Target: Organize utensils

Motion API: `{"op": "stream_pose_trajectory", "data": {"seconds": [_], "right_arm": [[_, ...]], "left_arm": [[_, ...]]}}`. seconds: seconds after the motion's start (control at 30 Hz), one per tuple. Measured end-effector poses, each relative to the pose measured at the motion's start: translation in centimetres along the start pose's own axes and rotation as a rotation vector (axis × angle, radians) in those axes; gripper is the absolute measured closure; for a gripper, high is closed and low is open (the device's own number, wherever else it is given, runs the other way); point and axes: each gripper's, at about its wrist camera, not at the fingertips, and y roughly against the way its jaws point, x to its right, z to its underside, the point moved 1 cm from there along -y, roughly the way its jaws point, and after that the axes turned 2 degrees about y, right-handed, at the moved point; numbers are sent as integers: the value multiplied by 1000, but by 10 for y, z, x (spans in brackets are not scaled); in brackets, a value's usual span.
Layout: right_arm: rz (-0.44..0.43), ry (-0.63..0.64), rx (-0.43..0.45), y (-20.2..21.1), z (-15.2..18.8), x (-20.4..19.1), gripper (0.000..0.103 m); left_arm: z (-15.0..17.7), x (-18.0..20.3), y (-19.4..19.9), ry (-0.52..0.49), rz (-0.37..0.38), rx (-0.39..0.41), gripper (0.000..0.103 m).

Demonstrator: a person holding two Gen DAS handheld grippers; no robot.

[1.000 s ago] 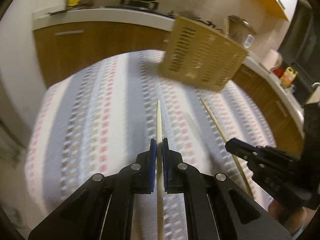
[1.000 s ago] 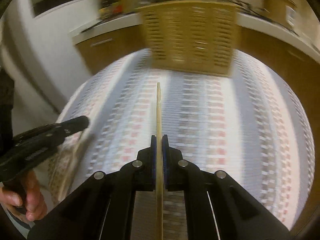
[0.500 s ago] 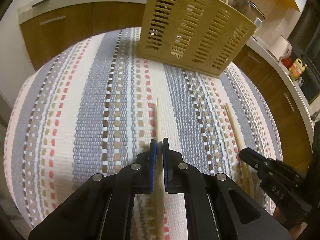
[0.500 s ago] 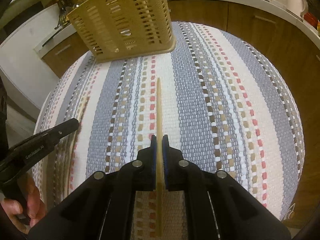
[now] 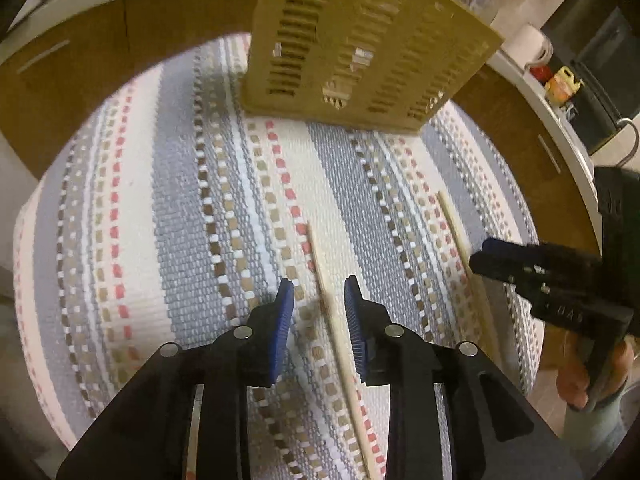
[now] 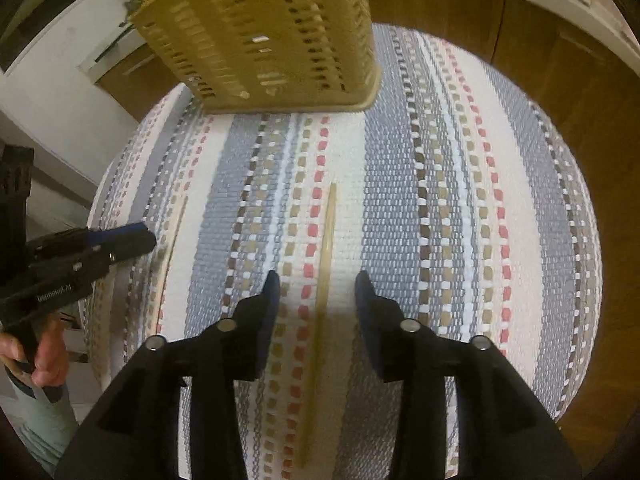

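Two pale wooden chopsticks lie on a striped woven mat. My left gripper [image 5: 319, 296] is open, its jaws on either side of one chopstick [image 5: 332, 312] that rests flat on the mat [image 5: 180, 208]. My right gripper [image 6: 316, 292] is open too, its jaws on either side of the other chopstick [image 6: 325, 248]. Each view shows the other gripper at its side: the right one [image 5: 492, 256] with its chopstick [image 5: 456, 228] in the left wrist view, the left one [image 6: 136, 236] with its chopstick [image 6: 170, 248] in the right wrist view. A tan slotted utensil basket [image 5: 360, 44] stands at the mat's far edge, also seen in the right wrist view [image 6: 264, 36].
Wooden cabinets with a white countertop [image 5: 560, 136] surround the table. A paper roll [image 5: 532, 44] and a yellow bottle [image 5: 562, 84] sit on the counter at right. The mat's edges [image 6: 580, 320] drop off on both sides.
Both grippers have lowered their chopsticks onto the mat and opened, letting them go. The basket now appears closer in both views.
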Motion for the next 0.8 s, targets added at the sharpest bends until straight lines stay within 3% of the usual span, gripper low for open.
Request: {"op": "stream_pose_trajectory", "data": {"seconds": [0.2,0.37,0.5,0.6,0.7,0.8], "right_arm": [[4,-6,-95,-11,-7,1,66],[88,47,-106,-15,-10,-11,77],[158,94,-107,-18,-6,-26,78],[205,138,-100,-22,-5,-35,89],[208,172,-95,-24,-4,-43,98],[217,189,-73,-24,-1,-48,98]], "left_arm": [[-3,13,-18,-67,-69,-78,78],[-8,27,-27,-123,-120,-107,78],[-12,33,-32,-123,-150,-128,78],[-14,43,-39,-155,-202,-135,78],[-13,54,-46,-183,-284,-114,94],[-12,57,-49,-172,-294,-93,97]]}}
